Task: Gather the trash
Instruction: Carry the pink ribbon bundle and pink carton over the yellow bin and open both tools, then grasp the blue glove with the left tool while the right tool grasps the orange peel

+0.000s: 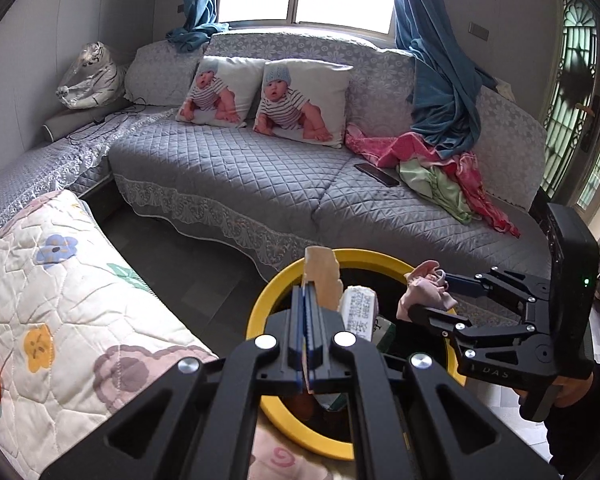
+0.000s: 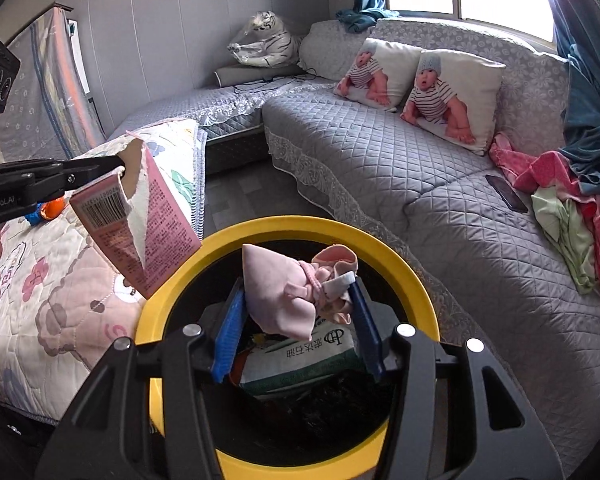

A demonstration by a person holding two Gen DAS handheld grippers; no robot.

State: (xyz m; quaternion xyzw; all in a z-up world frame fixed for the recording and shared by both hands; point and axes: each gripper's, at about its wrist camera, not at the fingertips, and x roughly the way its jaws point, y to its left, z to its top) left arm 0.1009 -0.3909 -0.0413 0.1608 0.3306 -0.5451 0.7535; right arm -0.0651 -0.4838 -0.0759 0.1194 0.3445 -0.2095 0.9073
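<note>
My left gripper [image 1: 307,312] is clamped flat on a torn pink cardboard carton [image 2: 140,216], jaws pinched nearly together on its ripped top flap. From the right wrist cam the carton hangs tilted, barcode face toward the camera, its lower corner over the left rim of the round yellow-rimmed trash bin [image 2: 416,280]. From the left wrist cam only the torn flap edge shows, sticking up past the fingers.

My right gripper [image 2: 296,322] has its blue-padded jaws set moderately wide around a crumpled pale pink cloth bundle [image 2: 292,292]. The right pad looks to be touching the cloth; I can't tell whether the left pad is. The bundle sits over the bin opening, inside the far half of the rim. In the left wrist cam the same bundle [image 1: 426,292] shows at the right gripper's [image 1: 432,294] tips, over the right side of the rim [image 1: 256,308].

In the bin: a white-and-green printed package [image 2: 300,356] directly under the bundle, dark contents around it.

Surroundings: flower-print quilted cover [image 1: 60,288] touching the bin's left side, an orange toy [image 2: 54,208] on it. Grey quilted sofa [image 1: 236,168] beyond, with two baby-photo cushions [image 1: 300,100], a black phone [image 1: 377,175] near the seat's right end, beside a pile of pink and green cloth [image 1: 440,168]. White plush tiger in plastic wrap [image 1: 90,76] at the far-left corner.
</note>
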